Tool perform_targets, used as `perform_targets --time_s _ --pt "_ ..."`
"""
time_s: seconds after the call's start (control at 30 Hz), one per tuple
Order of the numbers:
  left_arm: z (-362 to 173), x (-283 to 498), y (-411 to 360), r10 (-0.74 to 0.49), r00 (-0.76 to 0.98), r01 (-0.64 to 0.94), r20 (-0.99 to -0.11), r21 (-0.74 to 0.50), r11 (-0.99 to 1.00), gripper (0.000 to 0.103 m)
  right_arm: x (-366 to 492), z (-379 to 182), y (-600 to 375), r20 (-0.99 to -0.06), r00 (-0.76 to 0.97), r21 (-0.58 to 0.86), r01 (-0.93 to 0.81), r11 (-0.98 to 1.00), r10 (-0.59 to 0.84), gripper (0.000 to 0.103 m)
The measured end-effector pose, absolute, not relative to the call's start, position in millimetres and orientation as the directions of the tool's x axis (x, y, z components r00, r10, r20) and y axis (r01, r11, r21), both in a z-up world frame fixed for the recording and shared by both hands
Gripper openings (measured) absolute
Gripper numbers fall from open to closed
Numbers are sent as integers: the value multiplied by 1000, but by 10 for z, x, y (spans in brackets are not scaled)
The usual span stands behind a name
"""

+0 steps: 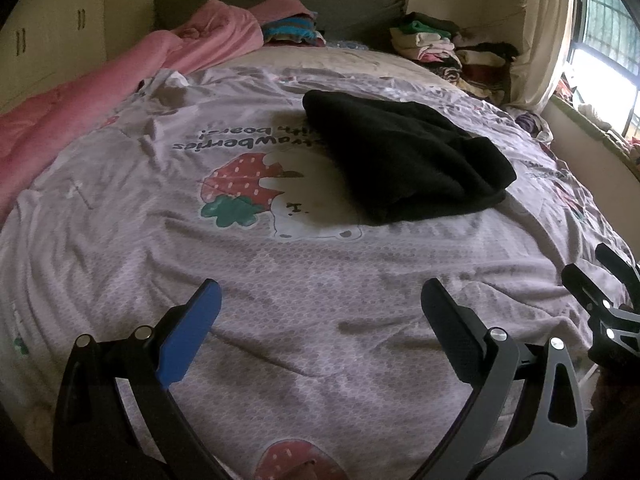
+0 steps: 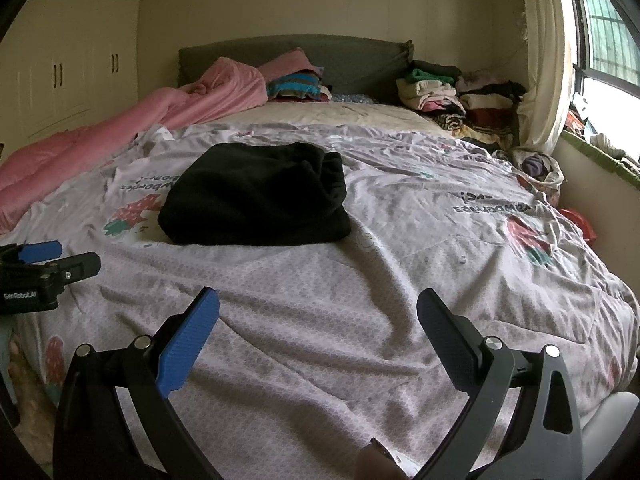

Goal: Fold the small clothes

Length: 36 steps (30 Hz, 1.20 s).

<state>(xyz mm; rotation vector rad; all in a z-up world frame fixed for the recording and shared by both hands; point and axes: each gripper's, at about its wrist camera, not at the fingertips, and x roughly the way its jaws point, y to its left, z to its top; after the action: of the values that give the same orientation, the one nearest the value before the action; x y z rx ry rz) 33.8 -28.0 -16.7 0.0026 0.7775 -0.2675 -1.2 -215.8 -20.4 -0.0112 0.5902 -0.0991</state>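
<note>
Through the left wrist camera, I am holding my left claw [image 1: 318,294] spread wide with nothing between its blue pads, hovering over the near part of the bed's printed cover [image 1: 320,312]. The black garment [image 1: 404,160] is lying well ahead of me and a little to the right, already looking folded into a thick, compact bundle on the strawberry-and-bear print. My right claw [image 1: 596,276] is peeking in at the right edge. A pink quilt [image 1: 120,80] is running along the left side, and a stack of folded clothes [image 1: 444,48] is sitting by the headboard.

Through the right wrist camera, I am keeping my right claw [image 2: 318,304] wide apart and empty too, low over the wrinkled cover [image 2: 360,300]. The black garment [image 2: 256,196] is resting ahead and left of centre, well apart from my pads. My left claw [image 2: 60,256] is showing at the left edge, spread and holding nothing.

I am judging the fold as nearly or fully done, so the risk is in the next handling. The fabric looks thick and springy; if I am pinching only the top layer, the bundle is likely to fall open. The loose cover underneath is also wrinkling, and a low pinch could be catching it along with the garment and dragging it.
</note>
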Motion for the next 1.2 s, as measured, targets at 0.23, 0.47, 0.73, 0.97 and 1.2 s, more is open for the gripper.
perform_targets --time_s 0.23,0.47,0.73,0.97,1.2 --pt "-163 341 -268 -237 680 239 -693 -96 966 94 -7 -208 -2149 -555 827 -39 88 995 -95 99" --pt "-162 339 -275 -236 681 238 -693 -95 966 93 -6 -227 -2138 -560 823 -38 92 995 -97 99" --pt "-171 338 -279 -228 678 237 -699 -87 968 94 -28 -247 -2152 -559 822 -39 109 993 -112 99" --pt "-191 340 -243 -240 663 244 -709 -98 965 94 -107 -208 -2333 -551 813 -31 202 979 -185 99" --pt "-168 910 556 -156 655 93 -739 -125 988 94 -616 -225 -3541 -558 648 -58 593 803 -519 99"
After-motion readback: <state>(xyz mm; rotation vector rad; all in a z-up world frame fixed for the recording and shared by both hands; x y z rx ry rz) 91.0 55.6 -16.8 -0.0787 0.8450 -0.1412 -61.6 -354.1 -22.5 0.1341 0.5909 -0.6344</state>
